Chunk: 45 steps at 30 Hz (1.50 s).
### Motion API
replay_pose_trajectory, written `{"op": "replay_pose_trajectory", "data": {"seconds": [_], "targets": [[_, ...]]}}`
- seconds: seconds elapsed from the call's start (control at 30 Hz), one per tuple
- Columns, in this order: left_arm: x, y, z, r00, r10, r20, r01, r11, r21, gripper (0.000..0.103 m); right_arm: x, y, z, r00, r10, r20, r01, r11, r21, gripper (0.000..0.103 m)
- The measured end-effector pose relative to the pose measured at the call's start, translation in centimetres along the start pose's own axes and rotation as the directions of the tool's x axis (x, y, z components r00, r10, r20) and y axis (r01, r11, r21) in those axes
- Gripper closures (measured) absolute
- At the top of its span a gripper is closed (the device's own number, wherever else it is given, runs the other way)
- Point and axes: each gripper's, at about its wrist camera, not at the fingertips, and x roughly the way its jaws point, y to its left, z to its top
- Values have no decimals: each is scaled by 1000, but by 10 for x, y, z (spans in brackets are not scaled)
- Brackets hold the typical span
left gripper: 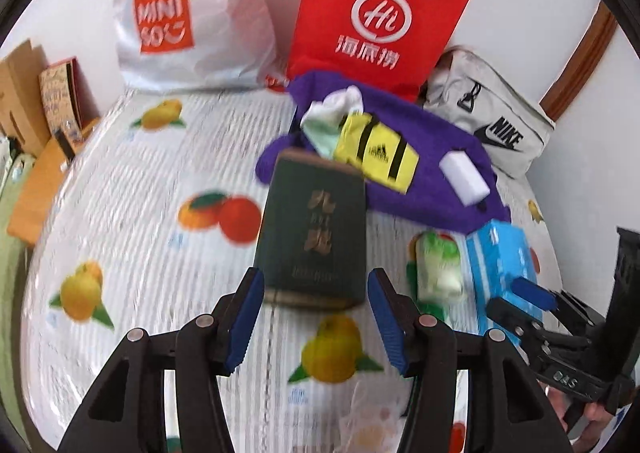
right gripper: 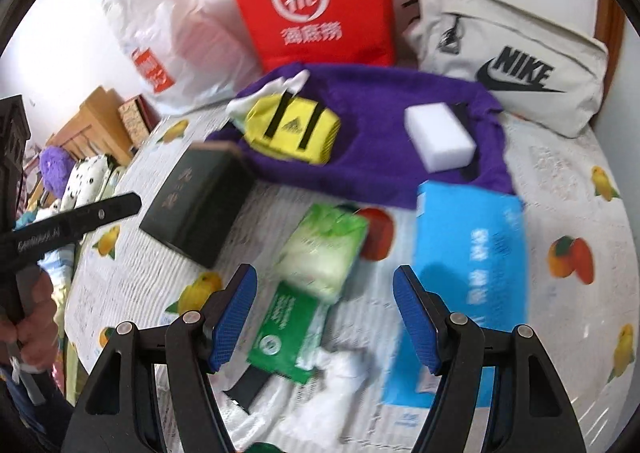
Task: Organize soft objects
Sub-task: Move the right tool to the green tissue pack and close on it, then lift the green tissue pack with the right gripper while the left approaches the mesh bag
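Note:
A purple cloth (left gripper: 424,157) (right gripper: 380,133) lies on the fruit-print table cover, with a yellow sock (left gripper: 376,151) (right gripper: 294,129), a pale green-white cloth (left gripper: 332,113) and a white sponge (left gripper: 464,177) (right gripper: 440,137) on it. My left gripper (left gripper: 316,317) is open, its blue pads either side of the near end of a dark green box (left gripper: 314,237) (right gripper: 196,201). My right gripper (right gripper: 324,317) is open above green tissue packs (right gripper: 324,249) (right gripper: 286,329), with a blue box (right gripper: 468,265) (left gripper: 500,261) at its right pad.
A red paper bag (left gripper: 376,9) (right gripper: 312,1), a white Miniso plastic bag (left gripper: 180,17) and a grey Nike pouch (left gripper: 492,121) (right gripper: 512,57) stand along the back wall. Cardboard boxes (left gripper: 36,125) sit at the left edge.

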Motion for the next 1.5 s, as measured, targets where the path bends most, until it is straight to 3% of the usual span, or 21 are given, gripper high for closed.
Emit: {"op": "replay_pose_trajectory", "data": {"seconds": [0.23, 0.3, 0.37, 0.5, 0.87, 0.97, 1.0, 1.03, 1.4, 1.5], "targets": [[6, 18, -33, 1000, 2, -24, -2, 1000, -18, 46, 31, 20, -7, 1000, -4, -23, 5, 1000, 20, 32], [8, 24, -39, 999, -15, -28, 14, 1000, -19, 45, 42, 23, -5, 999, -40, -27, 40, 999, 10, 32], [11, 28, -42, 999, -20, -38, 19, 999, -27, 45, 49, 26, -4, 996, -89, -18, 89, 996, 11, 32], [14, 35, -43, 998, -54, -37, 51, 997, -55, 45, 63, 28, -3, 994, -110, -28, 111, 993, 31, 32], [29, 50, -50, 997, -47, -61, 43, 997, -64, 44, 82, 30, 2, 977, -213, -18, 214, 974, 68, 32], [31, 53, -51, 997, -51, -66, 47, 997, -68, 44, 86, 29, 3, 978, -207, -16, 208, 975, 80, 35], [31, 54, -51, 997, -47, -65, 43, 997, -70, 44, 87, 29, 4, 978, -206, -15, 207, 976, 73, 48], [32, 55, -51, 997, -45, -65, 40, 997, -72, 44, 87, 30, 4, 980, -201, -10, 201, 978, 57, 53], [30, 50, -50, 997, -46, -61, 42, 997, -59, 44, 60, 51, -15, 998, -56, -39, 51, 993, -111, 51], [32, 49, -51, 997, -39, -69, 35, 998, -58, 44, 64, 54, -22, 997, -61, -53, 53, 988, -145, 46]]}}
